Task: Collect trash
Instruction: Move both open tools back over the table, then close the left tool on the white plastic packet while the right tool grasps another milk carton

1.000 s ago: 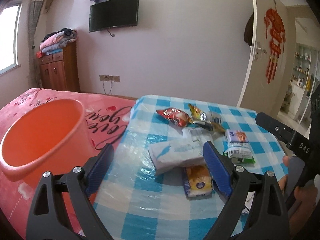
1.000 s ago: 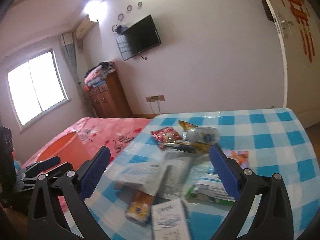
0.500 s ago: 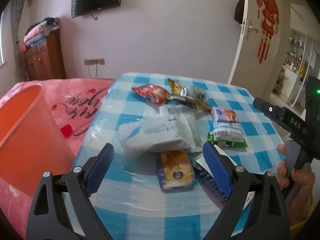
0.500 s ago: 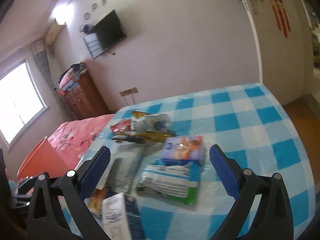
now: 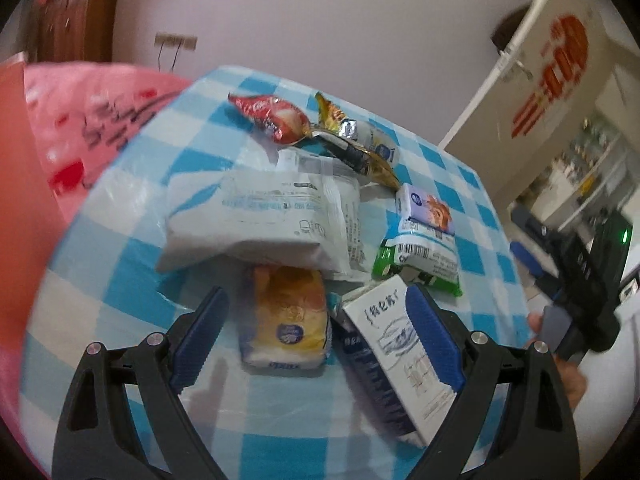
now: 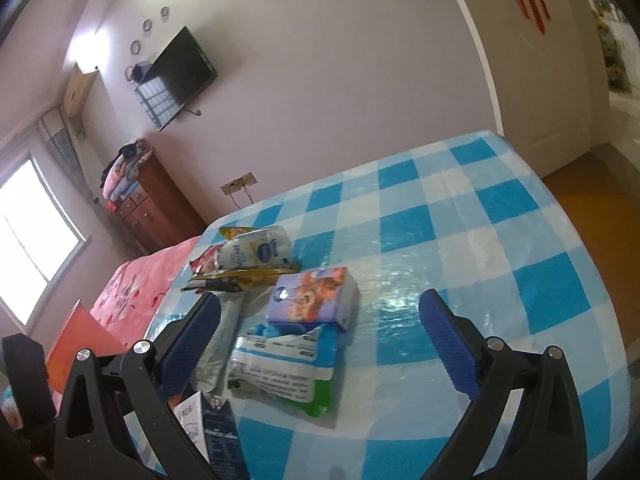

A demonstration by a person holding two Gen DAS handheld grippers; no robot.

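A table under a blue-and-white checked cloth [image 5: 280, 432] is filling most of both views, and a pink bedspread [image 5: 100, 120] is lying beside its left edge. An orange bin [image 5: 20, 208] is standing at the far left of the left wrist view, just beside the table's near-left corner. A dark television [image 6: 178, 76] is hanging on the far wall above a wooden cabinet [image 6: 160, 208].

The trash is lying in a loose heap on the cloth. A large white pouch [image 5: 260, 220] is sitting at the middle of it, partly overlapping a yellow snack packet [image 5: 286, 316] on its near side. A white-and-navy carton [image 5: 396, 360] is lying to the right of that packet, its upper corner passing behind the right finger of the left gripper [image 5: 316, 334]. A green-edged wrapper [image 6: 280, 372] and a purple tissue pack [image 6: 312, 300] are resting together further right, the pack lying partly on the wrapper. A red wrapper [image 5: 272, 118], a gold wrapper [image 5: 352, 148] and a small white bottle [image 6: 258, 252] are lying at the far end.

The left gripper is hanging with its jaws spread wide, straddling the yellow packet without pinching it. The right gripper [image 6: 320, 336] is likewise gaping wide above the tissue pack and green-edged wrapper, gripping nothing.
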